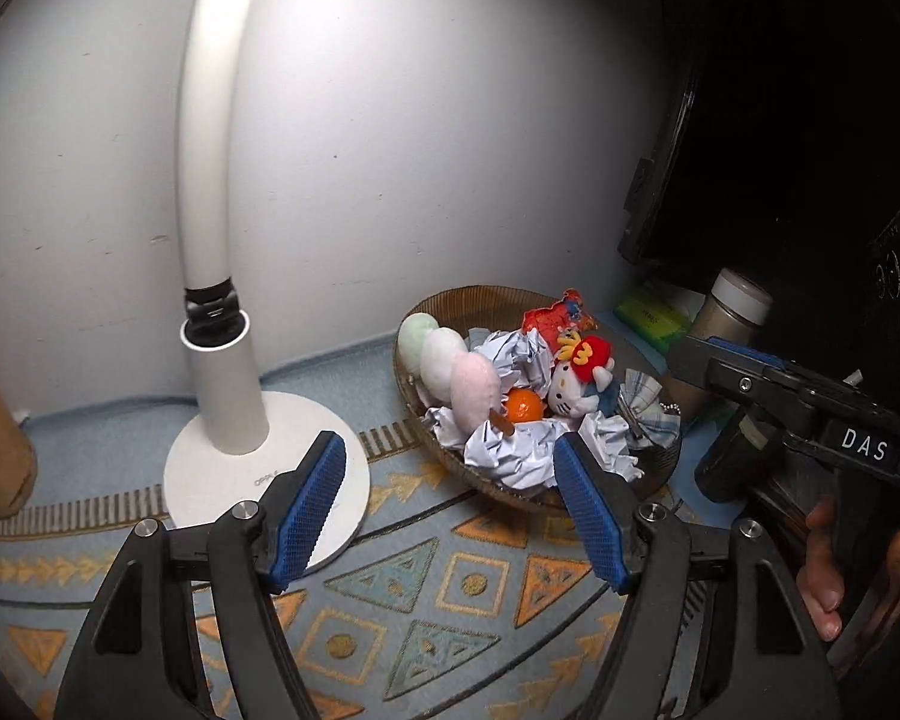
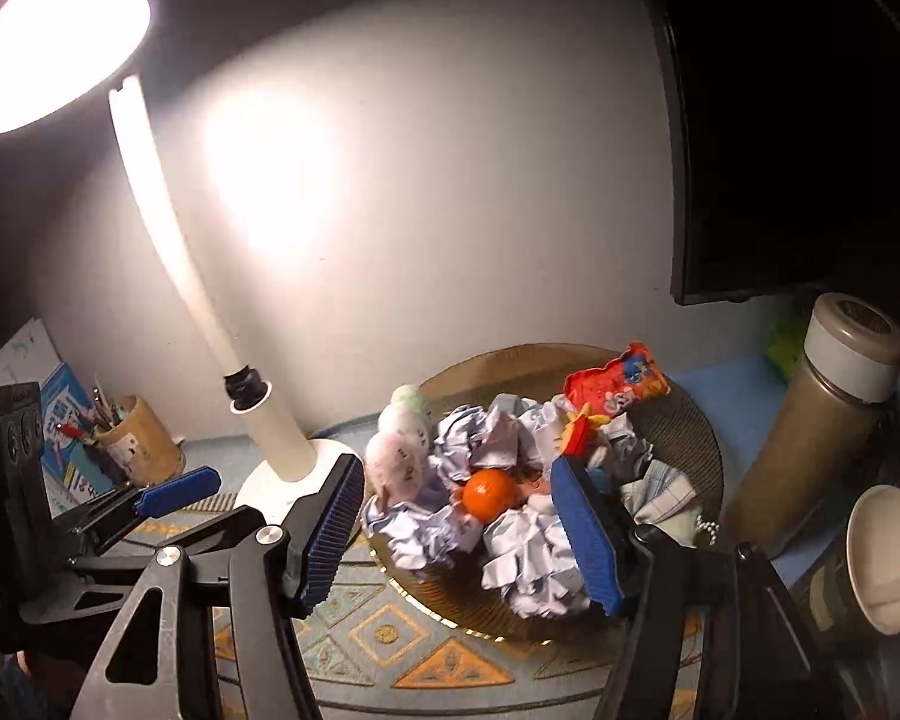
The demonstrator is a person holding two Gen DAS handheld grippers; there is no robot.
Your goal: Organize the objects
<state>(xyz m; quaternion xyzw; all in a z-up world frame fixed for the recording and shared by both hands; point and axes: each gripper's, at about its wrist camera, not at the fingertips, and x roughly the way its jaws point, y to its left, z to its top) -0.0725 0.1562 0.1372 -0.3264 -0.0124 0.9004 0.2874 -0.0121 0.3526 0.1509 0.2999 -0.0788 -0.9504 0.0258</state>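
A brown woven basket holds several crumpled paper balls, an orange, a three-ball plush skewer, a Hello Kitty plush, a red snack packet and a plaid cloth. My left gripper is open and empty just in front of the basket. My right gripper is open and empty, its fingers either side of the basket's near part; its body shows in the left wrist view.
A white desk lamp stands left of the basket on a patterned mat. A beige thermos and a cup stand on the right, a dark monitor behind. A pen holder stands at far left.
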